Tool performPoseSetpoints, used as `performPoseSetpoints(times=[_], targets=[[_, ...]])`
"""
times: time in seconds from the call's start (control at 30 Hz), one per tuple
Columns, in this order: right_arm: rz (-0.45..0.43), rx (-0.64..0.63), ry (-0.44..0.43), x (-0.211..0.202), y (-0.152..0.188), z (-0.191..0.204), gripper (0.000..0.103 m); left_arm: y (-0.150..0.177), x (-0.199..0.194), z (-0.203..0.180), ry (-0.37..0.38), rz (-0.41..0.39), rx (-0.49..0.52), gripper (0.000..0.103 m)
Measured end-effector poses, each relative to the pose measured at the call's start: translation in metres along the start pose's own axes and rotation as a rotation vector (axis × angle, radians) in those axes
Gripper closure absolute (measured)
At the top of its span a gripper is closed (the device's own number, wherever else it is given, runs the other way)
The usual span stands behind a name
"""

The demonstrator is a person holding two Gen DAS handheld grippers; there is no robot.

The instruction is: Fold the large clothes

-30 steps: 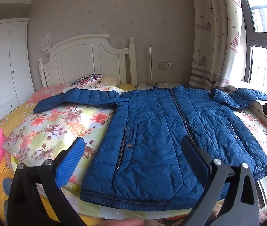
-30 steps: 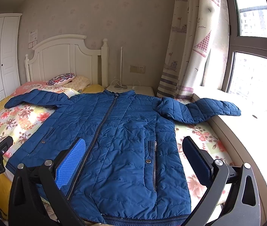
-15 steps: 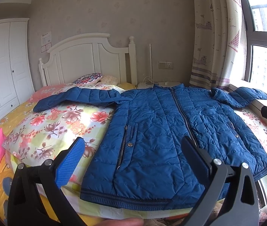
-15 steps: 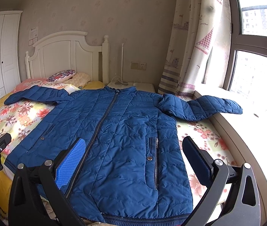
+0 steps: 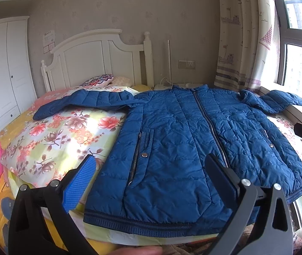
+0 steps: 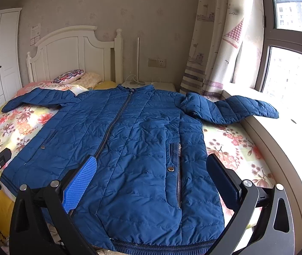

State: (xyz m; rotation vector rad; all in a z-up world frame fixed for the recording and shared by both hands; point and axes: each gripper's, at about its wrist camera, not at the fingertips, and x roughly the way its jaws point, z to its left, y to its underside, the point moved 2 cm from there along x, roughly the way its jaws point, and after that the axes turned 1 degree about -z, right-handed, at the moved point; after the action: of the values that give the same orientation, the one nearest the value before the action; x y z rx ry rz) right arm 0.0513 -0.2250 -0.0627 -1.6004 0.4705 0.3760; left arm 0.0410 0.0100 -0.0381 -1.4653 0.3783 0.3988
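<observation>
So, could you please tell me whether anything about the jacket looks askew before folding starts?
Yes: the blue quilted jacket lies flat and zipped, but one sleeve is bunched at the shoulder and spills off the bed onto the window ledge. The other sleeve lies straight across the floral bedding.

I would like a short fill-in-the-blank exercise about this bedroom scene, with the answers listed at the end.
1. The blue jacket lies flat on the ___.
2. Its front zipper is ___.
3. Both tools, left tool and right tool, are ___ and hold nothing.
4. The jacket's sleeves are spread out to the ___.

Answers: bed; closed; open; sides
</observation>
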Motion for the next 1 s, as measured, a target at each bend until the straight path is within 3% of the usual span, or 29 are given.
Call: performPoseSetpoints(times=[0.3,0.47,0.57,0.77,0.87,1.0], targets=[[0.032,0.005,0.014,0.020,0.003,-0.007,0.004,-0.015,0.029,-0.005,0.007,0.025,0.033,0.002],[-0.011,-0.027,-0.005,0.041,-0.014,-0.022,0.004,-0.051,0.089,-0.016,0.040,0.089,0.069,0.002],[0.029,0.003,0.036,0.080,-0.032,-0.054,0.004,-0.068,0.152,-0.021,0.033,0.176,0.075,0.002],[0.205,0.224,0.192,0.198,-0.058,-0.164,0.004,-0.068,0.266,-0.028,-0.026,0.340,0.113,0.002],[0.263,0.348,0.229,0.242,-0.062,-0.212,0.004,-0.049,0.293,-0.027,-0.013,0.413,0.122,0.002],[0.311,0.481,0.259,0.284,-0.064,-0.260,0.004,-0.039,0.298,-0.011,0.068,0.403,0.018,0.002]])
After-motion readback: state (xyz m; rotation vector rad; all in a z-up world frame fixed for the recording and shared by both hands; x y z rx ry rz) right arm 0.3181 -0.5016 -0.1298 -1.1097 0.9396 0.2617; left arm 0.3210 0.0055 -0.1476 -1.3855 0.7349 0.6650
